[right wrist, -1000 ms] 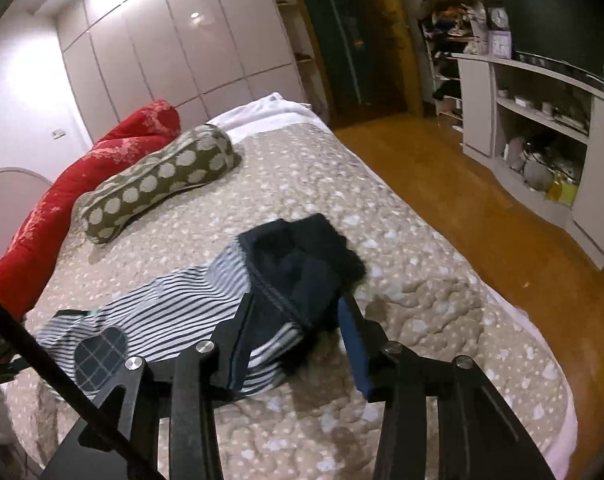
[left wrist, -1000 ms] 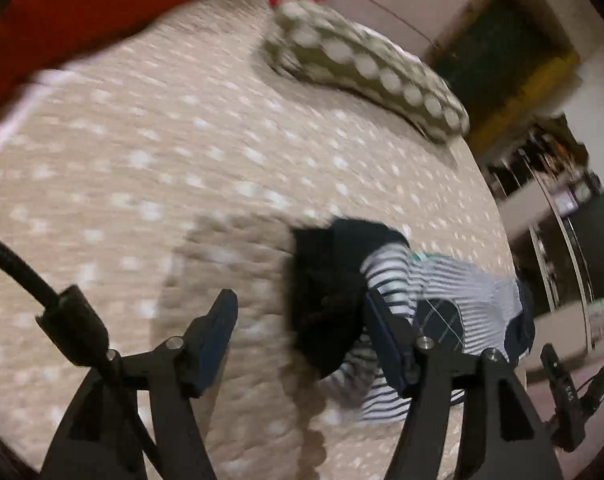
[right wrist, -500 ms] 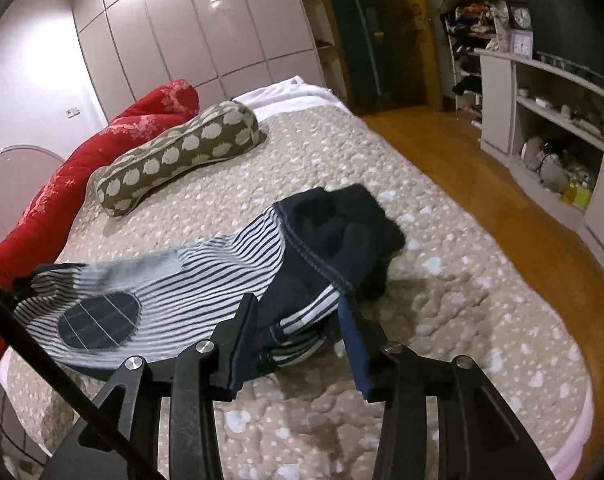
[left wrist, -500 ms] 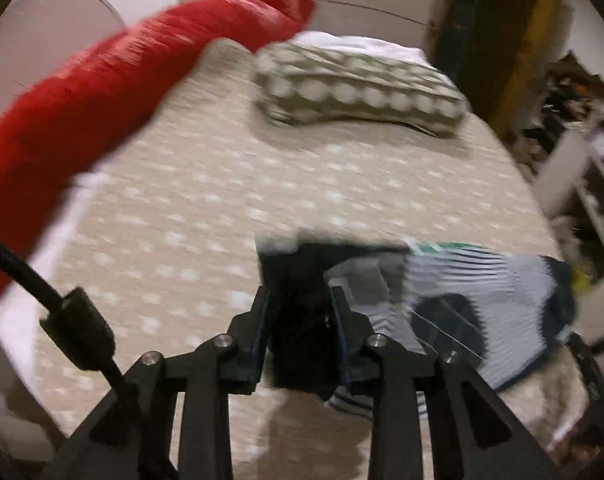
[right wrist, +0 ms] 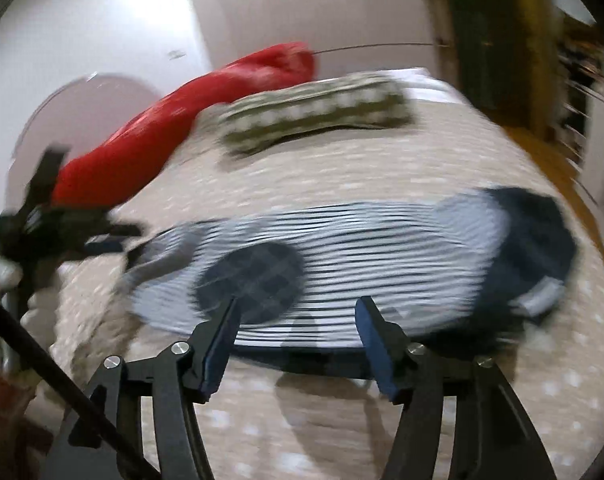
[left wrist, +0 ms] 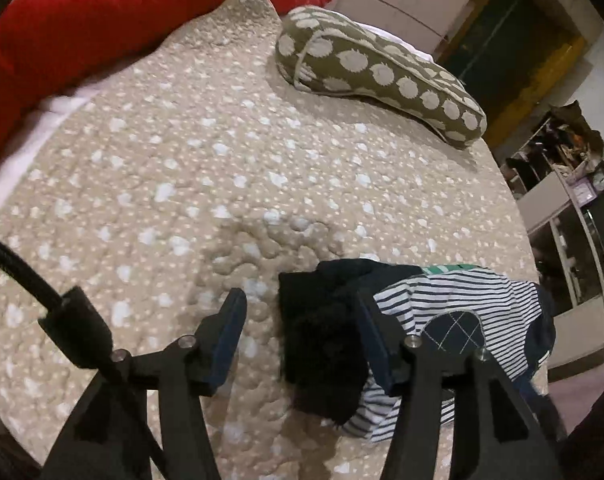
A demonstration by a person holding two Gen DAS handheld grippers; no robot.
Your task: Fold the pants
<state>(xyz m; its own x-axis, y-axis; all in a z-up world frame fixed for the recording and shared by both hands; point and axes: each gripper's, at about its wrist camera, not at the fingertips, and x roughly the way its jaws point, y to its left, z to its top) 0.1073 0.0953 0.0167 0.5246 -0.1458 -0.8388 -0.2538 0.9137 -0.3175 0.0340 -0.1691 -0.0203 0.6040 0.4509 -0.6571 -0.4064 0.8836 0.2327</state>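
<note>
Spread over the bed, a beige quilt point(left wrist: 189, 168) dotted with white carries the striped pants point(right wrist: 362, 252), with a spotted olive bolster point(left wrist: 378, 76) and a red pillow point(left wrist: 101, 12) lying well apart from them toward the far edge. From the left wrist view the left gripper point(left wrist: 297, 320) stands wide apart and holds nothing, the dark bunched end of the pants lying between its fingers nearer the right one. From the blurred right wrist view the right gripper point(right wrist: 297, 320) is likewise spread wide and empty, poised just over the near edge of the pants beside the checked knee patch point(right wrist: 253, 280).
</note>
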